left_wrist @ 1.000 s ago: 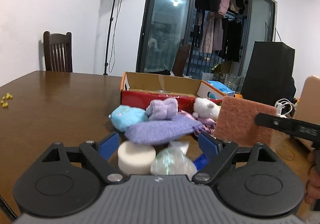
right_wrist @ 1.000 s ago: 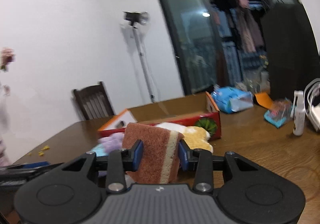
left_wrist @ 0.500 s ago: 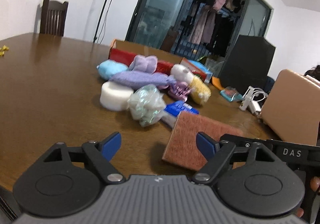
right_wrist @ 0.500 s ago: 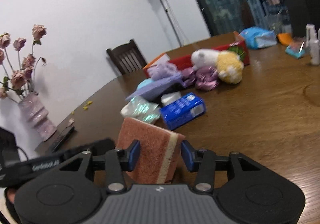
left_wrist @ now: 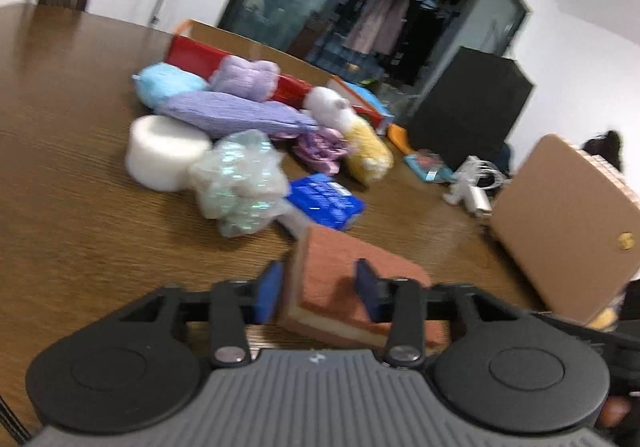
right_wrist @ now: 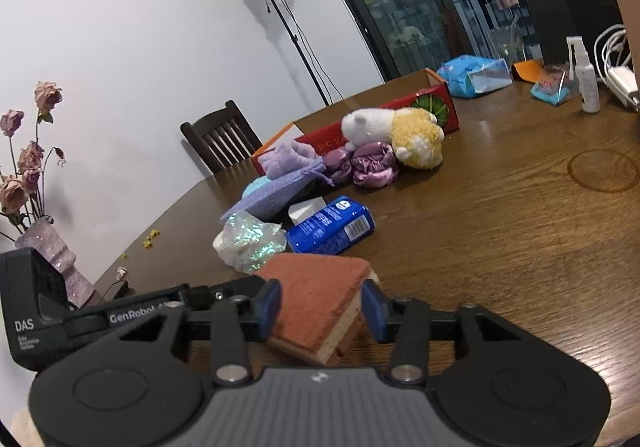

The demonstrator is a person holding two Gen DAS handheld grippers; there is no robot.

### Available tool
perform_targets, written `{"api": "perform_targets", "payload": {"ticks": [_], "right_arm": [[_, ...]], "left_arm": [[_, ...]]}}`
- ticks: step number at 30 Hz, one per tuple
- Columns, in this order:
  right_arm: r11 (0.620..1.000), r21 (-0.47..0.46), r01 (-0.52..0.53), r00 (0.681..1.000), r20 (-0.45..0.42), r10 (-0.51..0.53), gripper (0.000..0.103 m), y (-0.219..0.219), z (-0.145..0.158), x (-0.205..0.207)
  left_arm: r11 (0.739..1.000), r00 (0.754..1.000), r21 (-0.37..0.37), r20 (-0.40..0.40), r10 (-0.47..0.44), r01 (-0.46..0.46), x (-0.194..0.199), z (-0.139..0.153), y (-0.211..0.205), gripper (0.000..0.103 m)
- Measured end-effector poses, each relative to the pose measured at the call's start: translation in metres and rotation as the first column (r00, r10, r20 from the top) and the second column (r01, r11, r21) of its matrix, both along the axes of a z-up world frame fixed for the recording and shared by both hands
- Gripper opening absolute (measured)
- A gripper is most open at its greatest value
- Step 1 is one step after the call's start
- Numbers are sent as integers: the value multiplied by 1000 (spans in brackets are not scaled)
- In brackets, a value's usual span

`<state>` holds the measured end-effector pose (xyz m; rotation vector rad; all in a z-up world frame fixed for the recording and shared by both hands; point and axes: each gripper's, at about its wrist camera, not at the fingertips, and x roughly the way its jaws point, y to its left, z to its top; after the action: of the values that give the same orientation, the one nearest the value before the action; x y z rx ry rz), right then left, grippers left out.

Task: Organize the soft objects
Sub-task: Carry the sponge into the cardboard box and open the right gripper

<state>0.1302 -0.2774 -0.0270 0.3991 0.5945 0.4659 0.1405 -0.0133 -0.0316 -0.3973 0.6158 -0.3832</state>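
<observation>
Both grippers are closing around one sponge [right_wrist: 320, 299] lying on the table [right_wrist: 500, 247]. The right gripper [right_wrist: 320, 309] is straddling its edge; only the left gripper [left_wrist: 316, 293] view is showing a white foam roll [left_wrist: 164, 151] ahead-left.

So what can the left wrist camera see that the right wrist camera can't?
Only the left wrist view shows the white foam cylinder and the tan board. Only the right wrist view shows the dried roses in a vase and the spray bottle. Both show the sponge, the blue pack and the red box.
</observation>
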Motion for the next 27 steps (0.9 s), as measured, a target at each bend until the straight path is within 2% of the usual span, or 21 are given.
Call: {"api": "perform_targets", "payload": {"ticks": [2, 4, 8, 11, 14, 16, 17, 19, 22, 24, 27], "right_arm": [[1000, -8, 1, 1000, -9, -1, 30, 2, -3, 2], [1000, -8, 2, 1000, -5, -2, 26, 1, -1, 5], [1000, -3, 0, 997, 76, 0, 25, -7, 31, 22], [1000, -25, -15, 990, 138, 19, 25, -9, 69, 61], [997, -66, -28, 980, 196, 41, 25, -7, 107, 118], [996, -83, -32, 979, 197, 48, 25, -7, 127, 170], [996, -85, -31, 982, 181, 46, 25, -8, 135, 202], [996, -85, -29, 989, 140, 41, 25, -10, 142, 258], [994, -112, -16, 998, 53, 22, 25, -11, 137, 346], [986, -165, 2, 1000, 1, -1, 25, -7, 123, 401], [973, -230, 9, 997, -70, -26, 25, 0, 96, 464]], "left_arm": [[1000, 1000, 17, -1, 5, -5, 0, 3, -2, 32], [1000, 1000, 14, 1, 2, -2, -1, 10, -4, 32], [1000, 997, -18, 70, -17, 18, 16, 46, -6, 33], [1000, 993, -27, 120, 1, 3, 58, 88, -10, 32], [999, 985, -38, 169, 26, -20, 119, 126, -13, 32], [999, 988, -49, 154, 27, -19, 168, 141, -14, 32], [997, 992, -69, 120, 37, -28, 201, 145, -14, 32], [996, 998, -87, 50, 38, -34, 260, 144, -16, 31], [994, 998, -104, -48, 31, -36, 344, 124, -22, 31], [996, 994, -84, -108, 10, -19, 393, 106, -30, 31], [1000, 987, -6, -159, 12, -13, 444, 79, -36, 31]]}}
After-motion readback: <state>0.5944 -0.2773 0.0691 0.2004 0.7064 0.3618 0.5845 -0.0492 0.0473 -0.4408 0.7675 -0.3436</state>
